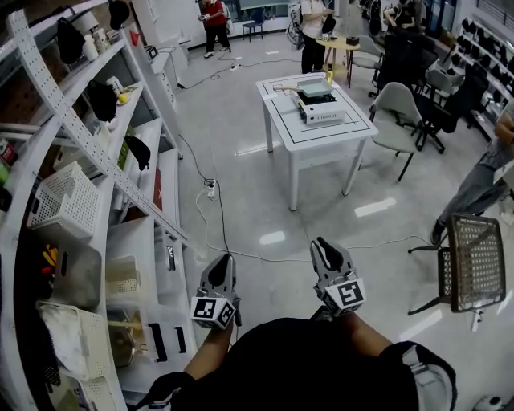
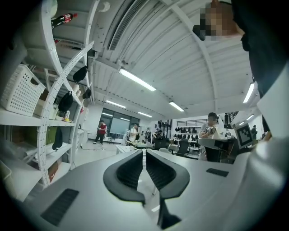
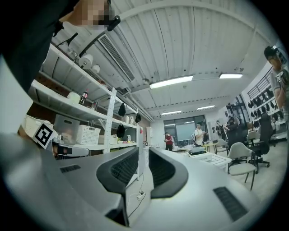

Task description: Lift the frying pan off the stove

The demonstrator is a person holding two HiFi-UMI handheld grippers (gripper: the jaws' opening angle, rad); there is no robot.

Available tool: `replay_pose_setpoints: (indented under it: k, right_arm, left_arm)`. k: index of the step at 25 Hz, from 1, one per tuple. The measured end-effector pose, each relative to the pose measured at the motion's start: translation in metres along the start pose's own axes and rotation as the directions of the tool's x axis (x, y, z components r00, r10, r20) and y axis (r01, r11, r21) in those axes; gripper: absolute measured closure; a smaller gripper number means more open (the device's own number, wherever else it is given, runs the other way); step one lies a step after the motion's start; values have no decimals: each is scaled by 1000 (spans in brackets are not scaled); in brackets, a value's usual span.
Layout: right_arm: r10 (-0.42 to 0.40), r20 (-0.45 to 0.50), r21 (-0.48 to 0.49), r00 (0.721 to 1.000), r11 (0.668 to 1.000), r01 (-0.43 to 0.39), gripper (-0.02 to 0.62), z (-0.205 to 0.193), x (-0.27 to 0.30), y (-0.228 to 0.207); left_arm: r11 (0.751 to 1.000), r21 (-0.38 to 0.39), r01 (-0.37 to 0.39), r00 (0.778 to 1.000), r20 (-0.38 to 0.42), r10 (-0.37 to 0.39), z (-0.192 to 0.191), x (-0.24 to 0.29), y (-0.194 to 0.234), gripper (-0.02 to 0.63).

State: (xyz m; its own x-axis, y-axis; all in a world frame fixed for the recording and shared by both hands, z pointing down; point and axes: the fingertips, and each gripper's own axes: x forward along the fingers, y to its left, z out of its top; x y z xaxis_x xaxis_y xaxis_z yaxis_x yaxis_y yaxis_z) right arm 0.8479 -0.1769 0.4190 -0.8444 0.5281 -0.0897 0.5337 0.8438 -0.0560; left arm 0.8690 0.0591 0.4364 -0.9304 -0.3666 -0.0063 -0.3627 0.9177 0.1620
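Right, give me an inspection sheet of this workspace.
Surface: white table, some way ahead across the floor.
Job's things: boxy appliance on the table; no frying pan made out.
Clutter: white basket on the shelving at left.
Grippers: left gripper shut, empty; right gripper slightly open, empty.
Cables: cable across the floor to a power strip.
Surroundings: grey chair, mesh chair, people at the back.

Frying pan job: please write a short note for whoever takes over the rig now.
Left gripper: jaws shut, empty.
Right gripper: jaws slightly apart, empty.
Both are held level before the body, away from the white table.
A boxy appliance on it may be the stove; I cannot make out a frying pan.
Done: nothing.
To do: go to the table, find the pan, lift it off.
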Motion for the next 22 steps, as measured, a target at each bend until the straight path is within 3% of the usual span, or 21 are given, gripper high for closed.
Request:
replay_pose_setpoints:
  k: [3, 5, 6, 17, 22]
  right_arm:
    - [20, -34, 5, 999, 1000, -20, 471, -4, -6, -4]
    - [34, -37, 0, 999, 999, -34, 461, -4, -8, -7]
    - [39, -35, -2, 999, 999, -39, 457, -3, -9, -9]
    - [85, -9, 47, 996, 995, -84, 454, -14, -28, -45]
    - [89, 26, 145, 996, 985, -92, 454, -24, -27, -66]
  left_arm:
    - [1000, 7, -8, 1000, 0, 8, -1, 2, -7, 570]
    - [1000, 18, -17, 1000, 3, 17, 0, 5, -10, 483]
    - [1000, 21, -22, 1000, 6, 22, 1, 6, -11, 471]
    - [996, 56, -66, 998, -16, 67, -10, 17, -36, 471]
    - [996, 54, -77, 996, -45, 80, -32, 20, -47, 471]
